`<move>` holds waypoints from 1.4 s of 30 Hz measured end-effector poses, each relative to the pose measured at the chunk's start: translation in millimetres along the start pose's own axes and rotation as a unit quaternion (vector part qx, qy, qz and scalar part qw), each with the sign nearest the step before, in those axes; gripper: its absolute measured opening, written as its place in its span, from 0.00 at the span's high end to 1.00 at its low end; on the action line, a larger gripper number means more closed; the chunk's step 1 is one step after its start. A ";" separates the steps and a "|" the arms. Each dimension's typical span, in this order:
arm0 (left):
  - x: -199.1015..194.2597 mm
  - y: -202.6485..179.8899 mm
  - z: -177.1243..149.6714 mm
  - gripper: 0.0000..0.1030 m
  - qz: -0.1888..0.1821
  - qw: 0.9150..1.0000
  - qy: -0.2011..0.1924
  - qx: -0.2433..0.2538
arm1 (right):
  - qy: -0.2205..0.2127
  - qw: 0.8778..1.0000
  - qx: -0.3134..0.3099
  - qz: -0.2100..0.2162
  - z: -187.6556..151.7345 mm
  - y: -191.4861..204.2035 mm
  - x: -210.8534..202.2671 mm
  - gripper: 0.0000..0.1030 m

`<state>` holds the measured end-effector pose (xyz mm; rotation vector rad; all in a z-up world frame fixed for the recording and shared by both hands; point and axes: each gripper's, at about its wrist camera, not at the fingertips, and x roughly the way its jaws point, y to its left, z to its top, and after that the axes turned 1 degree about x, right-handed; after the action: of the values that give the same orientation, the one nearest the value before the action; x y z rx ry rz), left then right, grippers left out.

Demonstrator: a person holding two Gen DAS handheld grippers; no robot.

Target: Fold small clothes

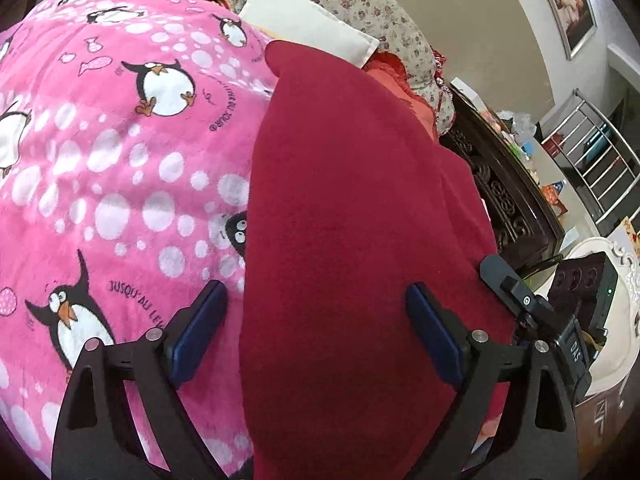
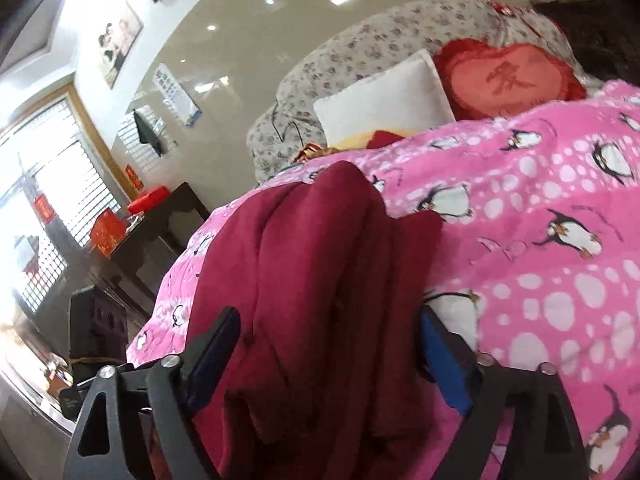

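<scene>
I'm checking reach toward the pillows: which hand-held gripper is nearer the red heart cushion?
Likely the left hand-held gripper: it sits over the flat dark red garment, heart cushion beyond. The right hand-held gripper straddles bunched folds at the blanket's edge.

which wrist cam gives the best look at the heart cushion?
Right wrist. The red heart cushion shows nearly whole there, frilled edge and printed character visible, behind the white pillow. In the left wrist view only a red sliver shows, mostly hidden by the pillow and the dark red garment.
</scene>
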<state>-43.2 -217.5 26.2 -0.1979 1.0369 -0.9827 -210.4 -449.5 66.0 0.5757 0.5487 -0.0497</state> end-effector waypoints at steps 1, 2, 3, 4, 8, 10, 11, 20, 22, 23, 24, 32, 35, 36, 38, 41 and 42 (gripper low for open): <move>0.7 -0.3 -0.6 0.09 -0.001 1.000 -0.002 0.002 | -0.001 1.000 -0.005 -0.003 -1.3 1.5 0.5 0.10; 1.1 -0.8 -2.3 0.07 -0.002 1.000 -0.004 0.005 | -0.001 1.000 -0.011 -0.006 -2.5 3.6 1.6 0.09; 2.0 -0.9 -4.0 0.06 -0.004 1.000 -0.007 0.007 | 0.000 1.000 -0.016 -0.007 -3.1 5.0 2.5 0.09; 2.8 -2.4 -4.8 0.06 -0.003 1.000 -0.008 0.011 | -0.001 1.000 -0.015 -0.006 -4.2 4.4 2.2 0.09; 4.8 -4.0 -6.2 0.04 -0.001 1.000 -0.010 0.020 | -0.008 1.000 0.006 0.022 -3.8 -5.3 -1.9 0.10; 5.6 -3.9 -6.3 0.04 -0.001 1.000 -0.010 0.021 | -0.009 1.000 0.009 0.014 -4.1 -6.9 -4.1 0.20; 5.7 -3.8 -6.1 0.04 -0.001 1.000 -0.009 0.022 | -0.012 1.000 0.012 0.006 -5.0 -8.7 -5.8 0.33; 2.1 -14.5 -6.2 0.33 0.005 0.999 -0.008 0.045 | -0.020 1.000 0.016 0.013 -6.2 -1.2 -16.6 0.58; -8.3 -20.9 -6.4 0.44 0.013 0.998 -0.013 0.056 | -0.020 0.999 0.018 0.024 -5.0 7.2 -28.0 0.62; -16.7 -23.1 -6.7 0.47 0.010 0.998 -0.013 0.055 | -0.020 0.999 0.015 0.032 -5.0 13.4 -34.6 0.63; -25.4 -24.9 -6.5 0.47 0.005 0.999 -0.011 0.051 | -0.020 0.999 0.010 0.036 -6.3 21.4 -41.9 0.63; -121.4 -34.5 -58.7 0.47 0.045 0.996 -0.010 0.076 | 0.030 0.998 -0.025 0.056 -56.1 87.0 -82.2 0.63; -136.7 -20.7 -86.6 0.47 0.074 0.995 0.003 0.069 | 0.071 0.996 -0.005 0.061 -84.2 89.5 -71.6 0.61; -135.6 -14.5 -94.5 0.47 0.086 0.994 0.012 0.065 | 0.100 0.994 0.008 0.050 -93.9 86.5 -61.6 0.60; -126.1 -0.3 -106.9 0.46 0.103 0.993 0.037 0.049 | 0.127 0.992 0.000 0.021 -105.0 85.6 -55.2 0.60; -135.8 5.2 -116.9 0.43 0.105 0.994 0.015 0.034 | 0.100 0.995 -0.007 0.007 -96.1 90.8 -77.9 0.59; -139.8 2.5 -116.9 0.43 0.113 0.993 0.011 0.041 | 0.080 0.997 -0.020 -0.003 -88.8 96.1 -90.5 0.59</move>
<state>-154.8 -75.6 50.8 -0.0005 1.0120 -0.8216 -311.7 -331.1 98.0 0.5415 0.7047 0.0015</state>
